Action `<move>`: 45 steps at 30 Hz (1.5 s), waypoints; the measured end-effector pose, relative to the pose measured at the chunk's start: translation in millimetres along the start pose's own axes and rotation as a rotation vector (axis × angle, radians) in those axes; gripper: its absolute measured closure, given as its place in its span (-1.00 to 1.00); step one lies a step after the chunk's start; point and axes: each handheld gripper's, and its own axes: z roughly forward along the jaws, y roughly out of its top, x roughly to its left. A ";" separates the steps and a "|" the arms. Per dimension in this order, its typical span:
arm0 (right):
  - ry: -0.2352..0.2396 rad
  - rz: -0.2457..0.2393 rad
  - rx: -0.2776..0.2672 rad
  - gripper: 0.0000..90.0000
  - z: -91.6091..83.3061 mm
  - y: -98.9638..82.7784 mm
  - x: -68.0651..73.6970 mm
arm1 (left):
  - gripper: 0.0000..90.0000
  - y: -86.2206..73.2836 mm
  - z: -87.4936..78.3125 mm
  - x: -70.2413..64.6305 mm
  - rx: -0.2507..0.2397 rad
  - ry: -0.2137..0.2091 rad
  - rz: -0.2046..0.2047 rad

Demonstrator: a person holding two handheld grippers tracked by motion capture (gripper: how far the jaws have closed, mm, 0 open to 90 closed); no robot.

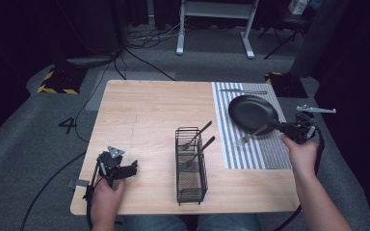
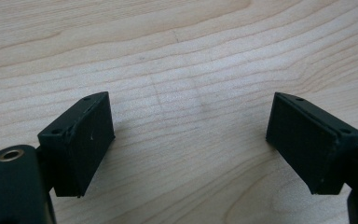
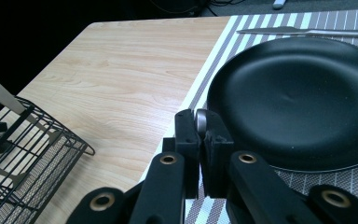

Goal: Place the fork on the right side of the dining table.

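Observation:
My right gripper point(image 1: 275, 126) point(image 3: 200, 128) is shut on the handle end of a silver fork point(image 1: 250, 134). The fork sticks out to the left, low over the striped placemat point(image 1: 255, 156), just in front of the black plate point(image 1: 252, 111) point(image 3: 298, 93). The rounded metal tip of the fork's handle point(image 3: 200, 120) shows pinched between the pads. My left gripper point(image 1: 129, 169) point(image 2: 191, 135) stands open just over bare wood near the table's front left, with nothing between its fingers.
A black wire basket point(image 1: 191, 166) point(image 3: 23, 154) stands at the front middle with two dark-handled utensils point(image 1: 198, 139) leaning in it. A metal knife point(image 1: 243, 91) point(image 3: 307, 31) lies on the placemat behind the plate. The wooden table point(image 1: 144, 110) ends close to my right hand.

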 end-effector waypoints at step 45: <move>-0.060 0.150 0.097 0.41 8.2 -19.1 -44.8 | -0.67 0.0 0.0 0.0 0.000 0.000 0.000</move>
